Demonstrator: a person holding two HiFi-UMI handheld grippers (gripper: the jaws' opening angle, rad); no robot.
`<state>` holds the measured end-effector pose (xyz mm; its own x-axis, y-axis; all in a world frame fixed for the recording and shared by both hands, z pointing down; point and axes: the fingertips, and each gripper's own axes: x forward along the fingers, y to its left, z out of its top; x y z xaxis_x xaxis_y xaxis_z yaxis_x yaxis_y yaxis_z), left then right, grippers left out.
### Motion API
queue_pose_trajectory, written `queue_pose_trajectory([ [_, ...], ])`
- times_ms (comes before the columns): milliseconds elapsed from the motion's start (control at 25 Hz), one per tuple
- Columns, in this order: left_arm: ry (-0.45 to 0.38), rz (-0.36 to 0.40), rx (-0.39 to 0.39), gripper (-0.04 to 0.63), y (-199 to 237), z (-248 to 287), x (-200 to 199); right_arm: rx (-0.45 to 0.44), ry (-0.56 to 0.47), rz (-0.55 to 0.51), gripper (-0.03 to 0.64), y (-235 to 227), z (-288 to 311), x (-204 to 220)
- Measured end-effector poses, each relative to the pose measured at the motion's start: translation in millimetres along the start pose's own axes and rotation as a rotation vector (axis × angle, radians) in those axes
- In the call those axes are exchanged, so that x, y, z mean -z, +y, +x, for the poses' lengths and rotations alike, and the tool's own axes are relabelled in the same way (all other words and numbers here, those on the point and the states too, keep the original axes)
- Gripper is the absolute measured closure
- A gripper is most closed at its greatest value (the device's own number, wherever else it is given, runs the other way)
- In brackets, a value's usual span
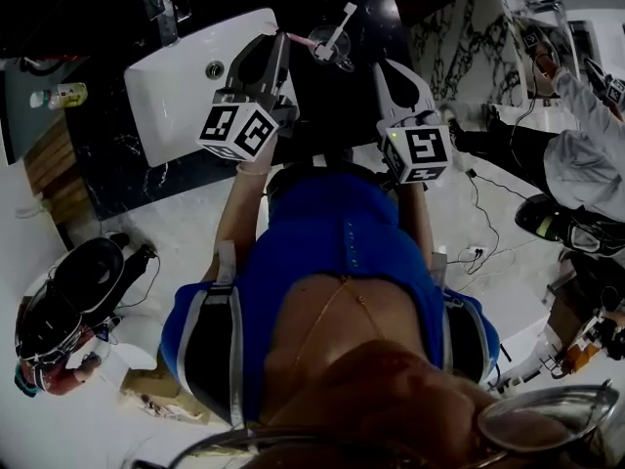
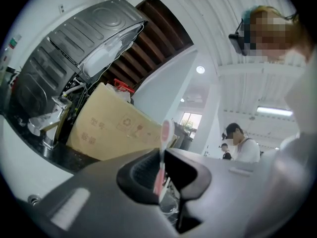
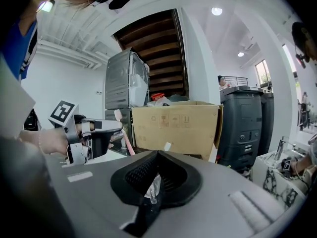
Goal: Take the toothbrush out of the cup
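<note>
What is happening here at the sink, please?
A person works with two hand-held grippers. The left gripper has its jaws on a pink-and-white toothbrush, close by the clear cup; whether its end is out of the cup cannot be told. The right gripper is shut on a clear scrap, apart from the cup.

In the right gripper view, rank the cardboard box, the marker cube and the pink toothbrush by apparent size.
1. the cardboard box, clearly largest.
2 and 3. the marker cube and the pink toothbrush: too close to rank, the brush longer, the cube broader.
</note>
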<state>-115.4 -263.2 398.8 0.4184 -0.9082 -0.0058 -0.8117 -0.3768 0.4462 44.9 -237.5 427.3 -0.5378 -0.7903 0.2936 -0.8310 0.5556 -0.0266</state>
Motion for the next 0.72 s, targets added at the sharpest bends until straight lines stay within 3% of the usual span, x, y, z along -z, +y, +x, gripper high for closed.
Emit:
queue_pose_trajectory([
  [400,0.021,0.043,-0.05,0.568,1.2,-46.1,-11.9,-0.07,-0.02,0.005,0.614,19.7,7.3,-8.6],
  [720,0.038,0.025,-0.065,0.569,4.0,-58.9,-6.0,-0.083,-0.033,-0.006,0.614,24.9,11.1,-14.5],
])
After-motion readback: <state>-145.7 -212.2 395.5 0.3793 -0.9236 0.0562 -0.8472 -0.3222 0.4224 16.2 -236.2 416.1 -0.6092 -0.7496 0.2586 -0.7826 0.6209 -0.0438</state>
